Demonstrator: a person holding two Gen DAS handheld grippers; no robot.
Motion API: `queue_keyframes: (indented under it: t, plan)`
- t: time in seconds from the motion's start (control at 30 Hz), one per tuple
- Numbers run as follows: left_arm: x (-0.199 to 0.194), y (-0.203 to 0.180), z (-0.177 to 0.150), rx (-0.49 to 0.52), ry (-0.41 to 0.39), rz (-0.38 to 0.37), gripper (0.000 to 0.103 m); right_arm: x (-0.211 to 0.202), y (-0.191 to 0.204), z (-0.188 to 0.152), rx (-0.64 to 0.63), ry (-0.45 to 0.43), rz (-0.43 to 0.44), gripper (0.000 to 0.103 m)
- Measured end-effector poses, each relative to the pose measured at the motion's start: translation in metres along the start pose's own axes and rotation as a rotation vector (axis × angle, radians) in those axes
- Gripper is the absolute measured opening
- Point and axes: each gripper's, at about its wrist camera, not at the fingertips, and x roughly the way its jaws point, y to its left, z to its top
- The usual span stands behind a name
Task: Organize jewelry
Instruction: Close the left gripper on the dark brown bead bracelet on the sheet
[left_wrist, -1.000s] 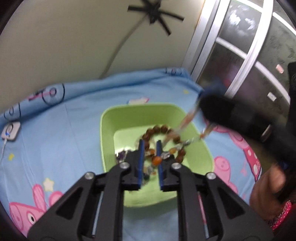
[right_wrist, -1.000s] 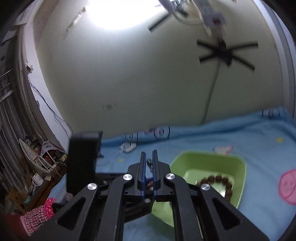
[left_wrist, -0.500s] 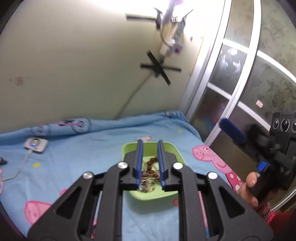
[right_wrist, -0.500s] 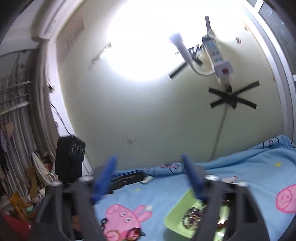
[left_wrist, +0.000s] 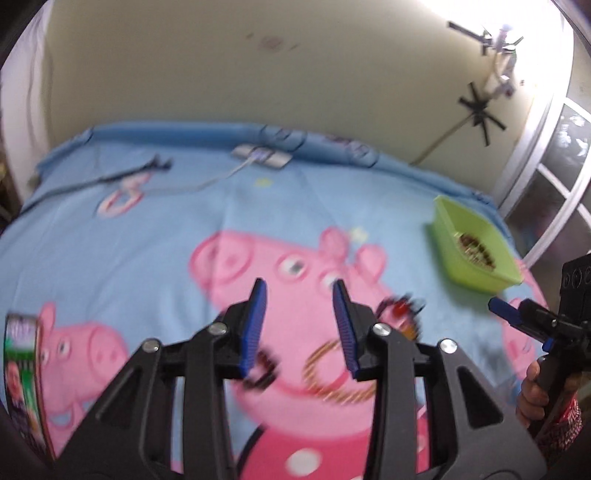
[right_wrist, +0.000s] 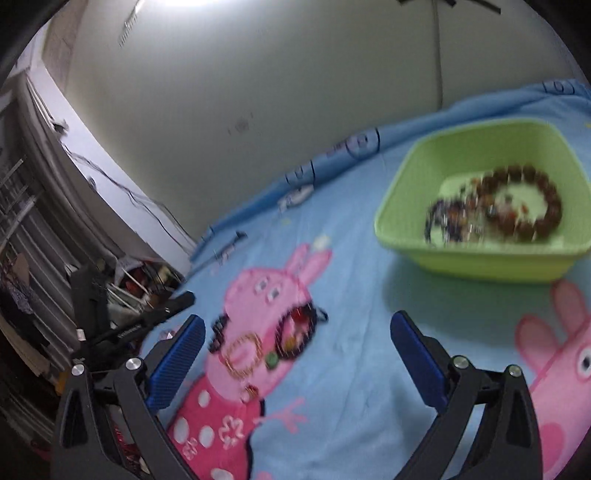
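Observation:
My left gripper (left_wrist: 299, 284) hovers over the pink pig print on the blue sheet; its jaws are opening with nothing between them. Below it lie a gold chain bracelet (left_wrist: 332, 373), a dark bracelet (left_wrist: 262, 369) and a dark bracelet with red beads (left_wrist: 402, 314). The green basket (left_wrist: 447, 236) stands far right and holds beaded jewelry. My right gripper (right_wrist: 297, 319) is wide, its jaws still opening, empty, above the sheet. Ahead of it are the red-beaded bracelet (right_wrist: 299, 332) and gold chain (right_wrist: 242, 354). The basket (right_wrist: 480, 262) with a brown bead bracelet (right_wrist: 528, 206) sits to its upper right.
A white adapter (left_wrist: 262, 157) with its cable and a black cable (left_wrist: 140, 171) lie near the sheet's far edge. A printed packet (left_wrist: 22, 369) is at the left edge. A glazed door is on the right, and cluttered shelves (right_wrist: 140, 277) are past the sheet's left side.
My left gripper swung left, away from the basket, to over the pig print, and its jaws parted. My right gripper went from shut to wide open and dipped toward the sheet.

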Motion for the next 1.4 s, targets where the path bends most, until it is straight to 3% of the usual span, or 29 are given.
queue_keyframes:
  t: [0.17, 0.33, 0.53, 0.83, 1.03, 1.1, 1.13, 1.17, 1.23, 1.4]
  plan:
    - [-0.001, 0.021, -0.025, -0.01, 0.012, 0.041, 0.035, 0.027, 0.013, -0.021, -0.082, 0.131, -0.053, 0.041]
    - [-0.008, 0.046, -0.035, -0.067, 0.002, 0.053, 0.035, 0.044, 0.03, -0.032, -0.165, 0.21, -0.063, 0.011]
    - [-0.013, 0.061, -0.036, -0.087, -0.008, 0.048, 0.035, 0.062, 0.054, -0.032, -0.259, 0.25, -0.072, 0.0]
    - [0.001, 0.047, -0.039, -0.041, 0.041, -0.016, 0.035, 0.085, 0.076, -0.026, -0.304, 0.26, -0.058, 0.0]
    - [0.032, 0.036, -0.026, -0.032, 0.132, -0.052, 0.035, 0.084, 0.076, -0.029, -0.306, 0.247, -0.033, 0.0]
    - [0.044, 0.037, -0.02, -0.058, 0.156, -0.052, 0.034, 0.082, 0.074, -0.031, -0.306, 0.251, -0.032, 0.007]
    - [0.051, 0.039, -0.017, -0.075, 0.167, -0.046, 0.02, 0.082, 0.074, -0.032, -0.309, 0.251, -0.031, 0.014]
    - [0.053, 0.04, -0.016, -0.087, 0.165, -0.047, 0.01, 0.08, 0.077, -0.033, -0.32, 0.248, -0.026, 0.022]
    - [0.048, 0.039, -0.012, -0.103, 0.142, -0.103, 0.008, 0.079, 0.083, -0.035, -0.355, 0.24, -0.022, 0.029]
    - [0.011, 0.024, -0.008, -0.063, 0.056, -0.219, 0.008, 0.082, 0.097, -0.034, -0.434, 0.224, -0.025, 0.029]
